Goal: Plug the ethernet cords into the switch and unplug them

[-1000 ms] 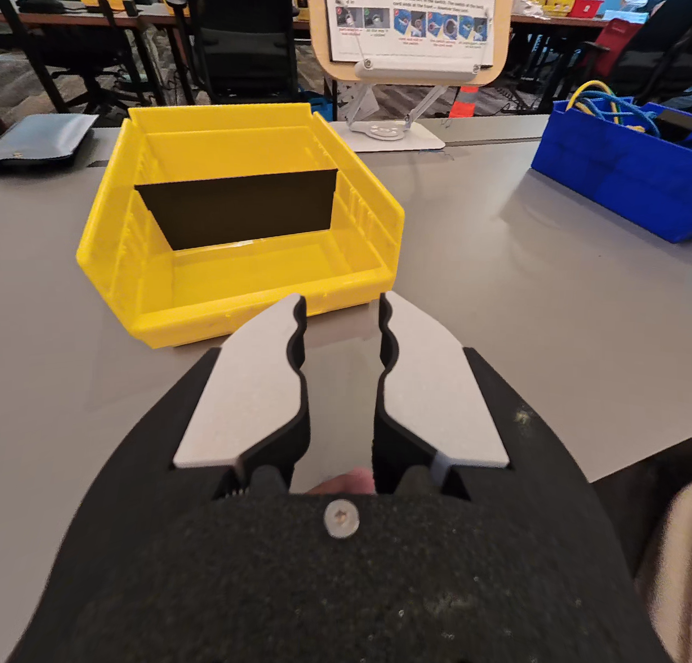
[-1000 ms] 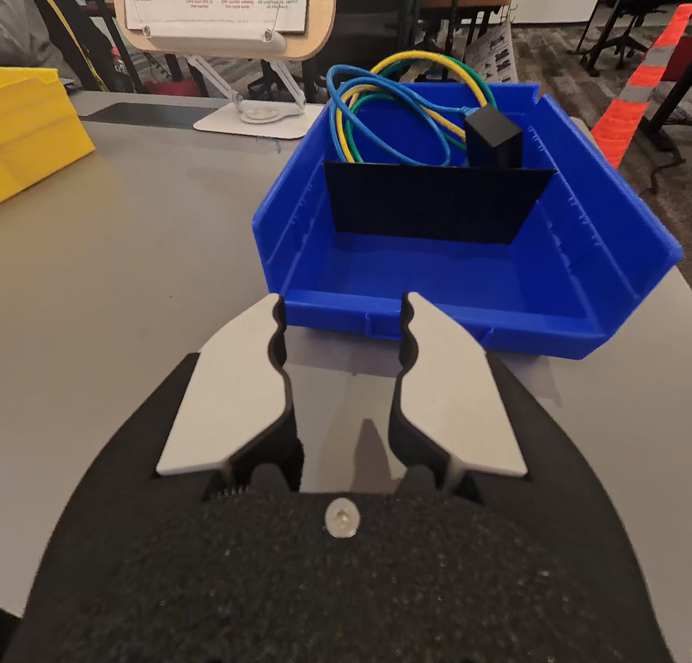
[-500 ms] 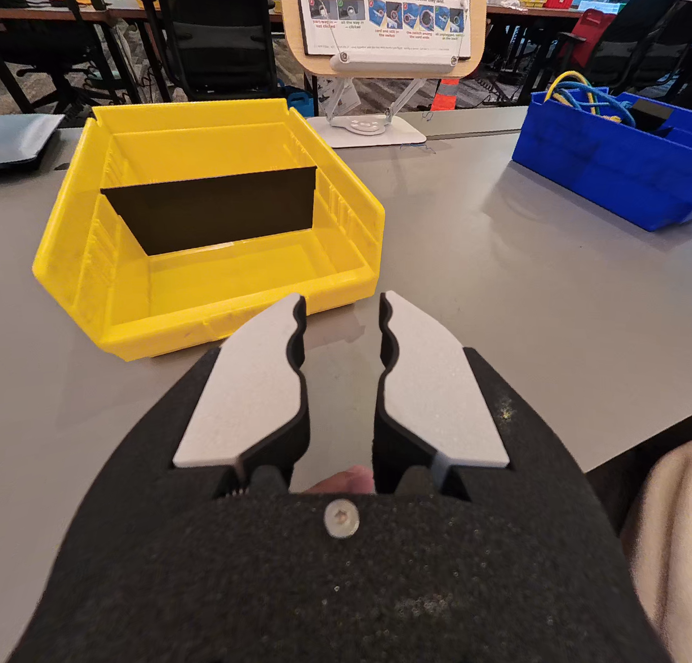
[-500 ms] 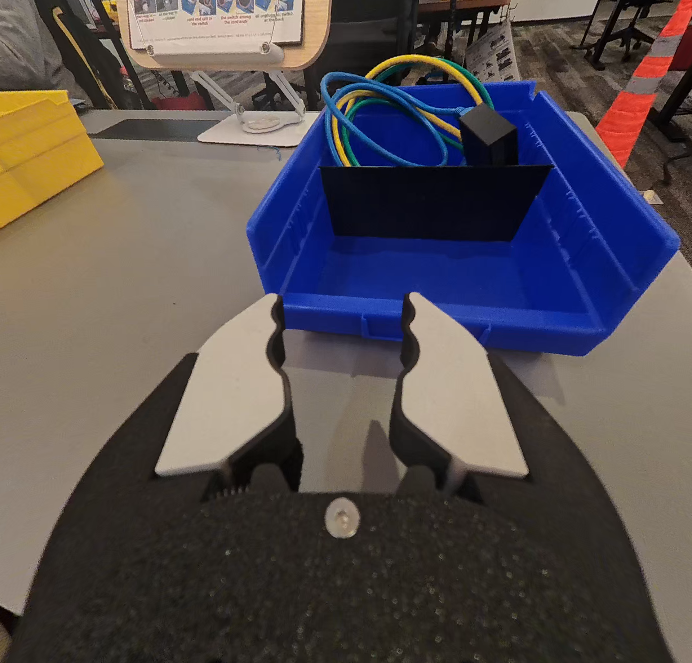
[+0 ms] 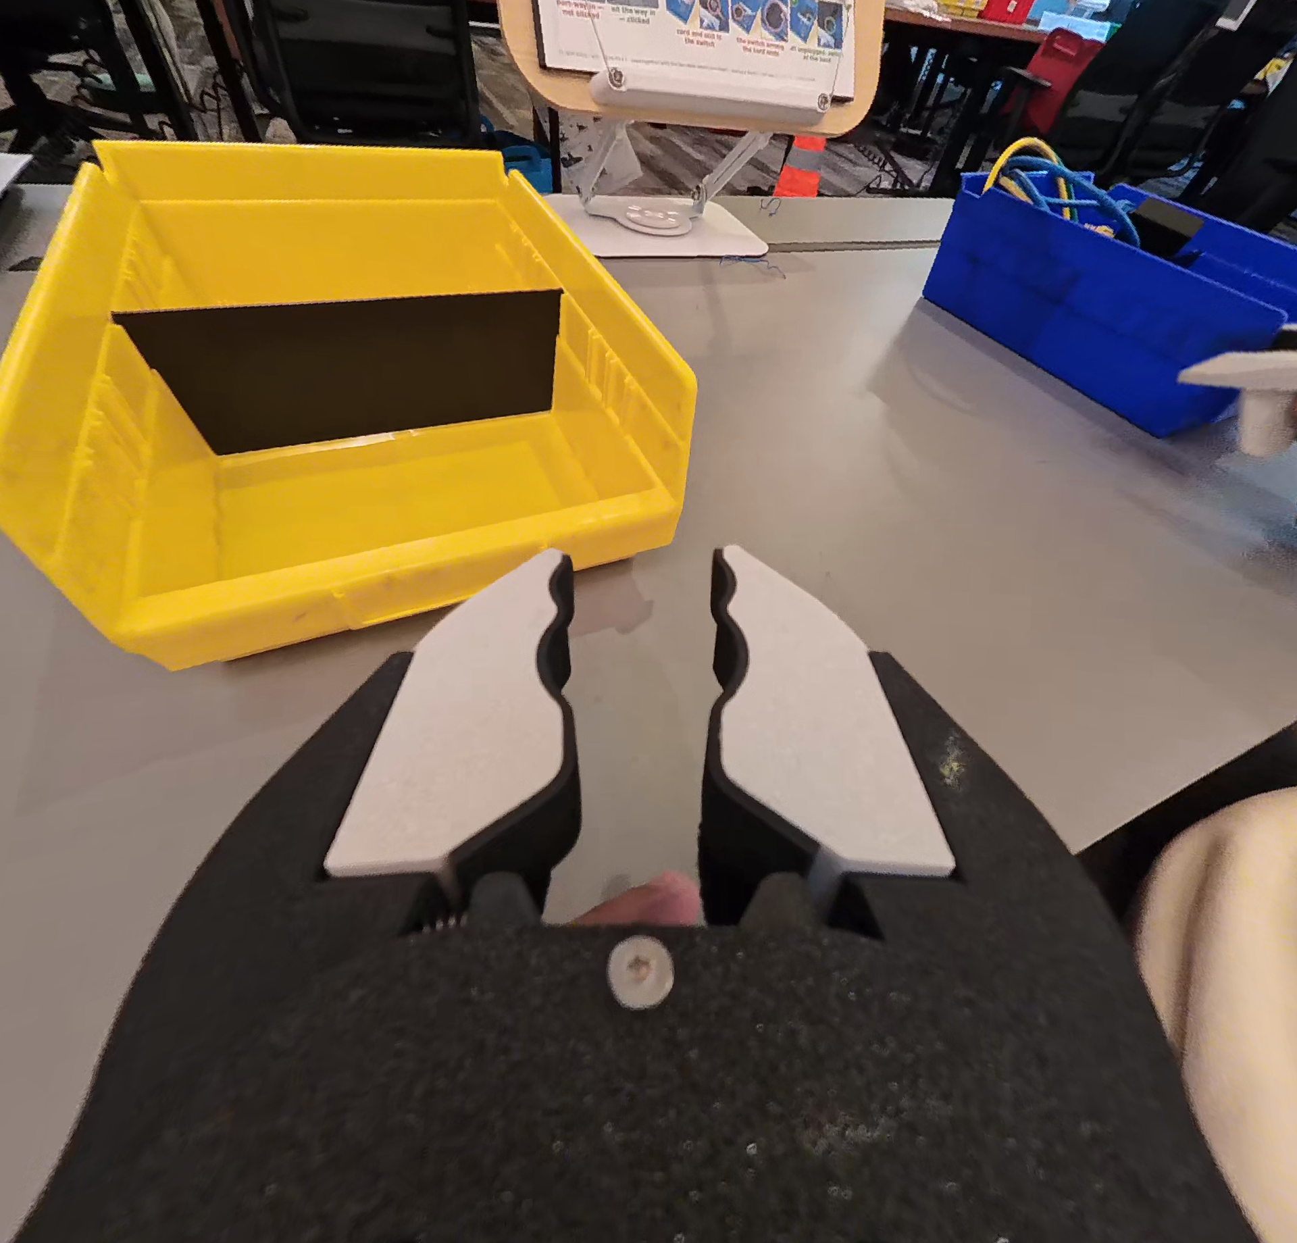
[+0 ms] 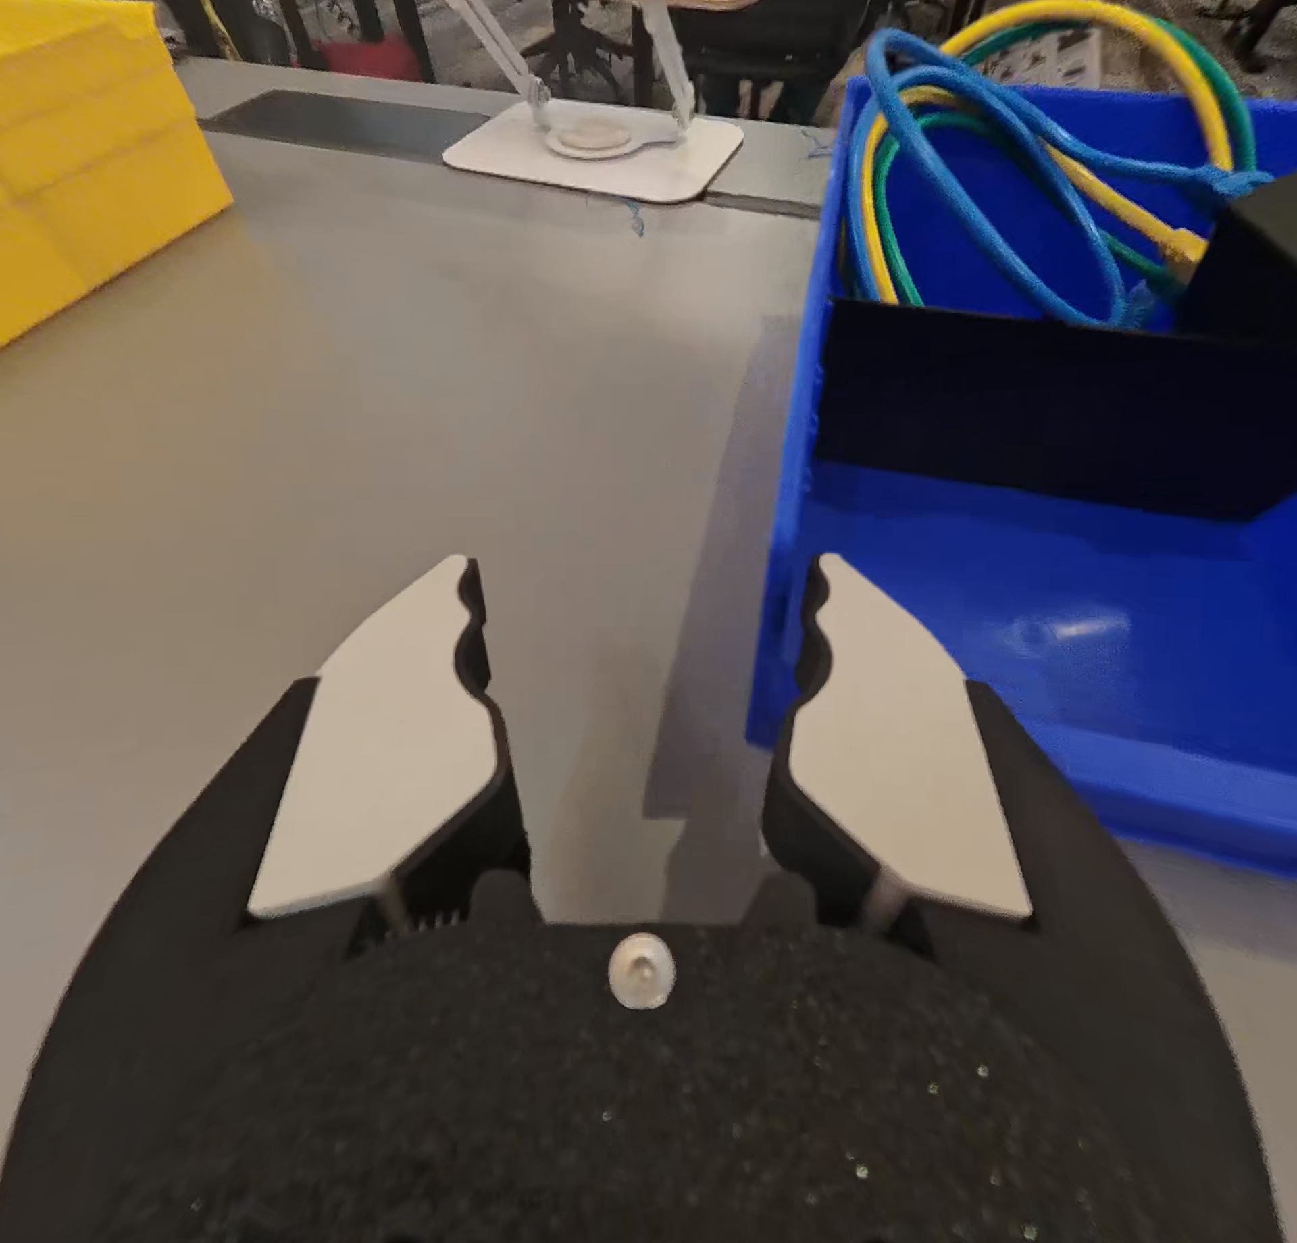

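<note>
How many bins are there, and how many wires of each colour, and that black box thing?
Yellow bin: 1
Blue bin: 1
Blue cord: 1
Yellow cord: 1
Green cord: 1
Black switch: 1
Total: 6

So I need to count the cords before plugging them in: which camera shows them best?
The right wrist view: the cords loop close and large in the blue bin, behind its black divider, with blue, yellow and green strands distinct. The left wrist view shows them only small and far off at the right edge.
</note>
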`<act>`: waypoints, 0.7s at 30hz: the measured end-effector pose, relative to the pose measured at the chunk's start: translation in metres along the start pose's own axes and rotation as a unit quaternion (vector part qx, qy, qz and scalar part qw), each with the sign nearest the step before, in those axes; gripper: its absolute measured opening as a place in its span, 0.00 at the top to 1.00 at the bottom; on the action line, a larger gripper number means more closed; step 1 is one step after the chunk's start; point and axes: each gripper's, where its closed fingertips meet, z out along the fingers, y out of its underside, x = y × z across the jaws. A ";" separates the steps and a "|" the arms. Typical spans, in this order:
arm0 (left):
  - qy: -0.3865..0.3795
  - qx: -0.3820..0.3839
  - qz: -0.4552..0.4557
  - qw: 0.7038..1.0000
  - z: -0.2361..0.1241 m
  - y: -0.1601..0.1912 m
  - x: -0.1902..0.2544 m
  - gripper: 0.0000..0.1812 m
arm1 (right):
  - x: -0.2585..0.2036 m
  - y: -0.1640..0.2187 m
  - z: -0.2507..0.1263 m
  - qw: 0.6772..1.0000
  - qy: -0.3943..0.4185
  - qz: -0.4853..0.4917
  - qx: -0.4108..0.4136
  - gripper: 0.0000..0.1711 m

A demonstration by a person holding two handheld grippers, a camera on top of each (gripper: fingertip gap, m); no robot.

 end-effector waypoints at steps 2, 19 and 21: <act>0.000 -0.005 0.003 1.000 0.000 0.002 0.002 0.80 | -0.006 -0.004 0.011 1.000 -0.005 0.012 0.002 0.46; 0.209 -0.114 0.038 0.970 0.178 0.027 0.330 0.70 | 0.086 -0.012 -0.103 0.989 0.050 0.099 0.097 0.62; 0.187 -0.104 0.049 0.976 0.208 0.026 0.355 0.69 | 0.120 0.001 -0.109 0.985 0.103 0.111 0.088 0.61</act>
